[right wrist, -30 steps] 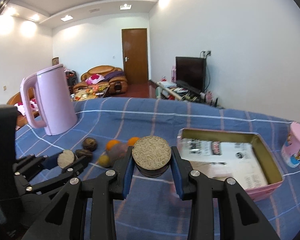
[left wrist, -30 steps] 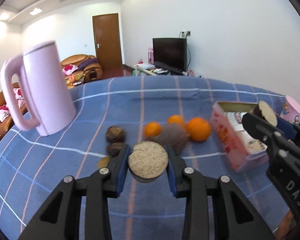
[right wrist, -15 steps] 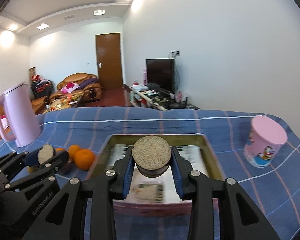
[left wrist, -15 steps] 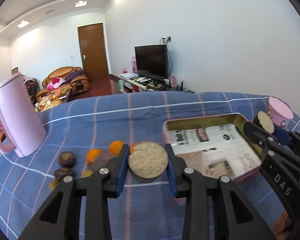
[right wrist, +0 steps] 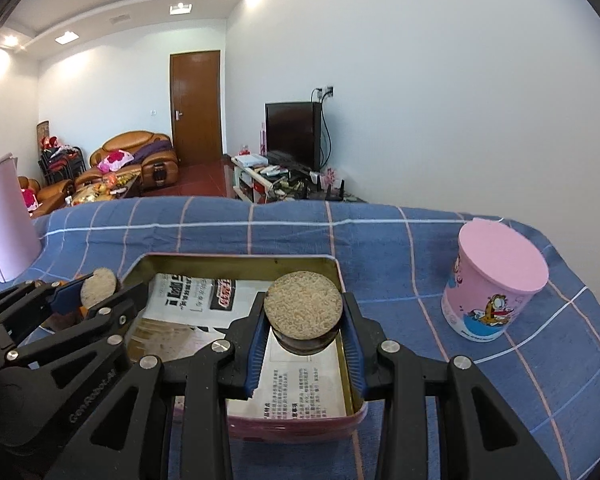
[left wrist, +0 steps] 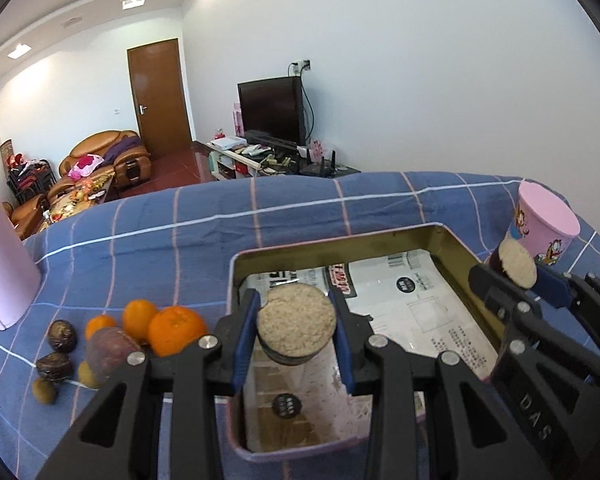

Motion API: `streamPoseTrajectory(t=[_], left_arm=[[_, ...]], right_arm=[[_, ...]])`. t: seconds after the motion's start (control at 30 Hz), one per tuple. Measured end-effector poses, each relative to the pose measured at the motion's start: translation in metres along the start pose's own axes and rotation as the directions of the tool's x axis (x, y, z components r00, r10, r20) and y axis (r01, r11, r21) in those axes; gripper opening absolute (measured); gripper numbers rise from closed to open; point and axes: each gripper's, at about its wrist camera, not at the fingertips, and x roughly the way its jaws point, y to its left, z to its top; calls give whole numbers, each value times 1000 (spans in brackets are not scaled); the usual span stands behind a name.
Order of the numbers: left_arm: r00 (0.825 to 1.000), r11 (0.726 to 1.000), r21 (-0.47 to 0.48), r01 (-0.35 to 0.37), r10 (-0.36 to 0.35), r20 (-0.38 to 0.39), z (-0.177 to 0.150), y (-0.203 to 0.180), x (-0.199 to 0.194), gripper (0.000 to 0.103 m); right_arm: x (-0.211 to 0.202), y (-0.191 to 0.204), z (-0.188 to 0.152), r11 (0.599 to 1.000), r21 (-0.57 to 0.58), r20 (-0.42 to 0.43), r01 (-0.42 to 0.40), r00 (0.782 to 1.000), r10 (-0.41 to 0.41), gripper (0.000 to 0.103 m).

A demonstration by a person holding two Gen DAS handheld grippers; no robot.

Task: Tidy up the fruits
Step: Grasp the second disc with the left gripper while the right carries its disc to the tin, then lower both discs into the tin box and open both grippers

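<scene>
Swung right since a second ago – jug (left wrist: 4,264) now at left edge, tin (left wrist: 340,242) dead ahead.

Left wrist view: left gripper (left wrist: 296,330) pinching halved fruit (left wrist: 296,320), cut face up, over tin. Oranges (left wrist: 176,330) and dark fruits (left wrist: 62,336) clustered on cloth (left wrist: 140,240) left of tin. Cup (left wrist: 546,226) at right.

Right wrist view: right gripper (right wrist: 304,322) clamped on second half (right wrist: 303,306) – over tin's right side. Left gripper at left, over tin's left edge.

left gripper (left wrist: 296,330): clamps round disc (left wrist: 296,320) | tin tray (left wrist: 452,236): beneath | oranges (left wrist: 176,330): left, on checked cloth (left wrist: 148,248)
</scene>
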Motion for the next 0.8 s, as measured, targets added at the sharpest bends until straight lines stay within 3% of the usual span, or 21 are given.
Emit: streamPoseTrajectory(t=[0.5, 0.8], left_arm=[[998, 1000, 8, -2, 3, -56, -8, -2, 13, 37], [1000, 1000, 15, -11, 12, -29, -7, -3, 7, 38]], right_arm=[[20, 0, -8, 996, 42, -103, -74, 992, 78, 37], [26, -2, -12, 986, 101, -142, -134, 979, 147, 38]])
